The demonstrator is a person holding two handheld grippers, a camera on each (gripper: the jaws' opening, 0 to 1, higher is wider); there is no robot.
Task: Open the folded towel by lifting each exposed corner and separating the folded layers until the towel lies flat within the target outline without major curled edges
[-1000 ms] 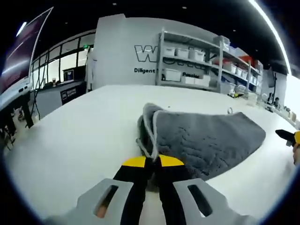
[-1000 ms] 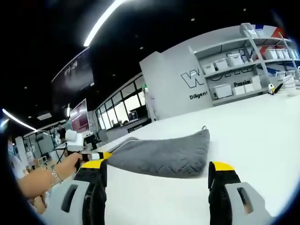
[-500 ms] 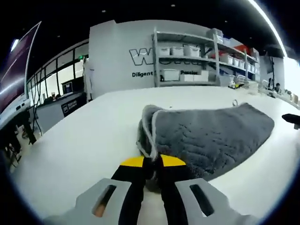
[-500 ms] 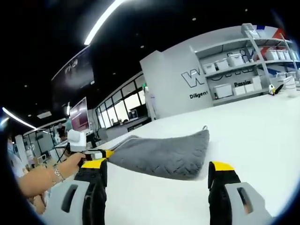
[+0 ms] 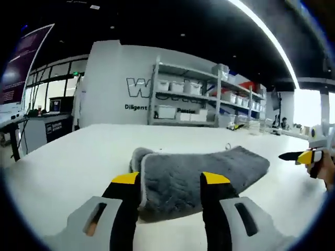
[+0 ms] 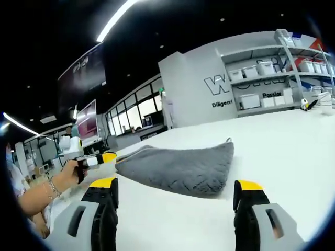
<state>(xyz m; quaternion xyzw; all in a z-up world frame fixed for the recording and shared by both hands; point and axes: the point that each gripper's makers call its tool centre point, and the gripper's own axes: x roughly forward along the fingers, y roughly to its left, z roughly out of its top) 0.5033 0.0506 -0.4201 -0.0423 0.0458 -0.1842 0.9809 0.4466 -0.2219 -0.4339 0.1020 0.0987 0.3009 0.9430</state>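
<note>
The left gripper [image 5: 170,180] sits low over the white desk [image 5: 63,162], its yellow-tipped jaws spread wide on either side of the near edge of the towel [image 5: 201,175] without clamping it. In the right gripper view a hand [image 6: 67,177] holds this gripper level, just off the towel's left end. The right gripper [image 6: 178,188] hovers above the desk, jaws wide apart and grasping nothing, the towel well ahead of them.

The grey towel lies folded on the desk, its long axis running left to right across both views, with a small hanging loop at the far corner and the rounded fold towards the left gripper.

A second ago the left gripper's jaws were pinched together on the towel's corner; now they have let go and drawn back slightly.
</note>
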